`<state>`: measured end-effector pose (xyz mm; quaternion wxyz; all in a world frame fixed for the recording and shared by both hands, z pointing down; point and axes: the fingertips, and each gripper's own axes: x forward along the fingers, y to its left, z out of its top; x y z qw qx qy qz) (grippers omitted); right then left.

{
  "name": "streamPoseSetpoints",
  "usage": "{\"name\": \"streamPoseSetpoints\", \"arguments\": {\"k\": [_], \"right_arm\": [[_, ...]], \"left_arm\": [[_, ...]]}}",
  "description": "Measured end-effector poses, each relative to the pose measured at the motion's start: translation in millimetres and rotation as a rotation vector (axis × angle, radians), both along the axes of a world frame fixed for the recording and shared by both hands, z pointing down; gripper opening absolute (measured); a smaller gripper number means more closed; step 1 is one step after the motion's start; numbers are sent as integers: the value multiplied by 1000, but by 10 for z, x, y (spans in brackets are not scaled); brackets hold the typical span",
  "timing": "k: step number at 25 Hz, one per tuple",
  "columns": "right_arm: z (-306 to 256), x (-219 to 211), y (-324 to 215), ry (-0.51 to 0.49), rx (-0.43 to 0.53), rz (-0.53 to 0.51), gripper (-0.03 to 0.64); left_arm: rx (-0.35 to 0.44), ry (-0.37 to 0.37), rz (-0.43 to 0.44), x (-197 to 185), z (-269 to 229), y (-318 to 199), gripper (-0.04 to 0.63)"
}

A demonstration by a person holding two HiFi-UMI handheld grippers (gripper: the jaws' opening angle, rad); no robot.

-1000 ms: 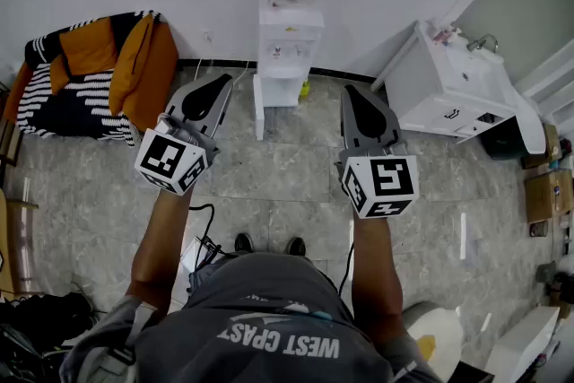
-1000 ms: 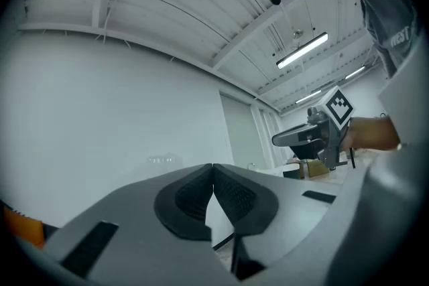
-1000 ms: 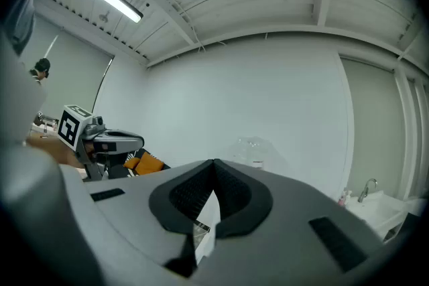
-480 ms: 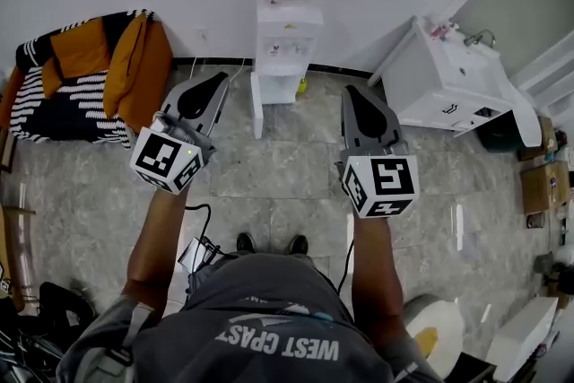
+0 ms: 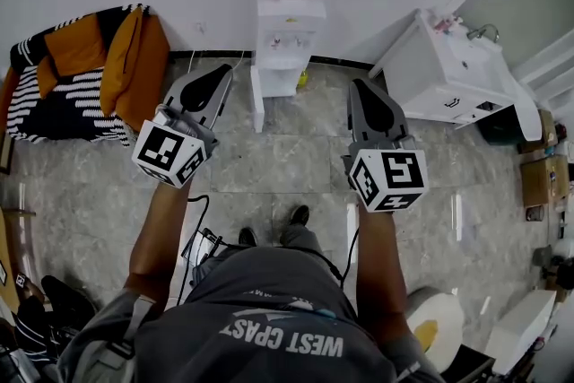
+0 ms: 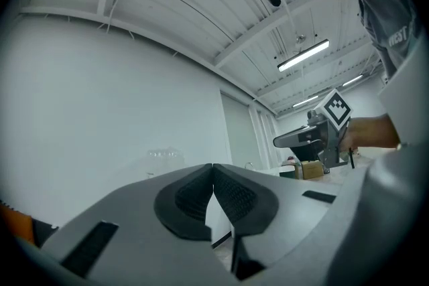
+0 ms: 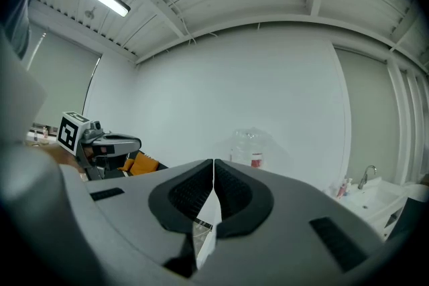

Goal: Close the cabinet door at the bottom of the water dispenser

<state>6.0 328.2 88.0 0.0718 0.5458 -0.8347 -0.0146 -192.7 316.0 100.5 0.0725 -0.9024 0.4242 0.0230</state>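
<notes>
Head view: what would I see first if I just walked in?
The left hand-held gripper and right hand-held gripper, each with a black-and-white cube, fill the middle, both shut. Between them, against the far wall, stands a white dispenser with its bottom door hanging open. An orange and striped pile lies at left.

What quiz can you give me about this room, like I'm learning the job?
1. True or false: the cabinet door at the bottom of the water dispenser stands open.
2. In the head view, what lies to the left of the water dispenser? A: orange and striped cloth; B: a bicycle; C: a ladder.
3. Fill in: the left claw and the right claw are both ___, with nothing held.
Key: 1 true; 2 A; 3 shut.
</notes>
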Motion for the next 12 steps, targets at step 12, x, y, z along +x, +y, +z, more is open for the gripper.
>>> {"name": "streamPoseSetpoints", "arguments": {"k": [12], "right_arm": [[280, 253, -1134, -86, -15, -83, 29]], "left_arm": [[-55, -93, -120, 152, 262, -666, 17]]}}
